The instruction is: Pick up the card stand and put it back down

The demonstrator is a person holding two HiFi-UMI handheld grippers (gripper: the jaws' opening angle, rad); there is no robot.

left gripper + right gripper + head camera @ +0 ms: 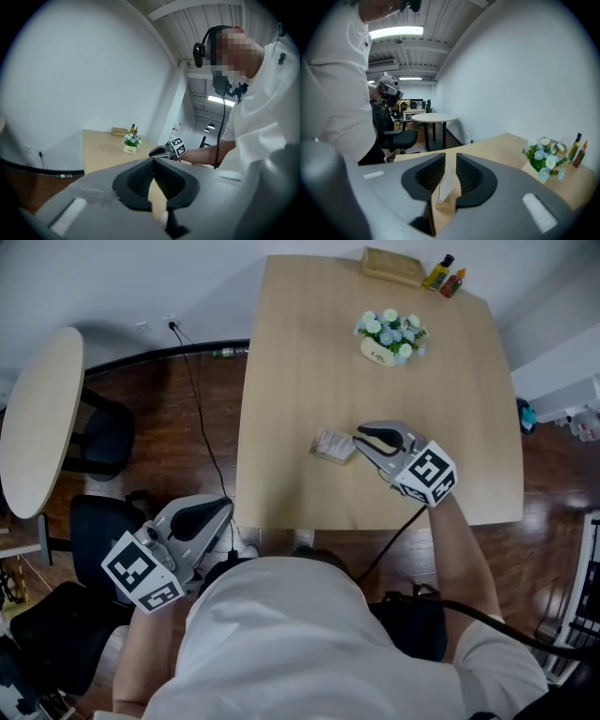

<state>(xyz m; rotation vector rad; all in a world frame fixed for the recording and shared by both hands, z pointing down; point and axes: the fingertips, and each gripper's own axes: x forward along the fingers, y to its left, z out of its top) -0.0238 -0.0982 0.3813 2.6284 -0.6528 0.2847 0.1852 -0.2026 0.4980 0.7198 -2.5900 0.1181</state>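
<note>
the card stand sits on its little wooden base on the light wooden table, near the front edge and well apart from the flower pot at the far end, so i judge the putting-down part as done and the letting-go as the step in hand. my right gripper has its jaws partly apart, one on each side of the upright card. in the right gripper view i see a thin gap on both sides, so the pads are not pressing on it and nothing is gripped. to finish well, i think i should hold the jaws at this width or a bit wider and draw back straight along their own line, with no twist. the card stands close to both pads, and a sideways nudge could tip the light stand over. my left gripper hangs off the table beside my body, its jaws closed together at the tips with nothing between them, and it has no part in this.
</note>
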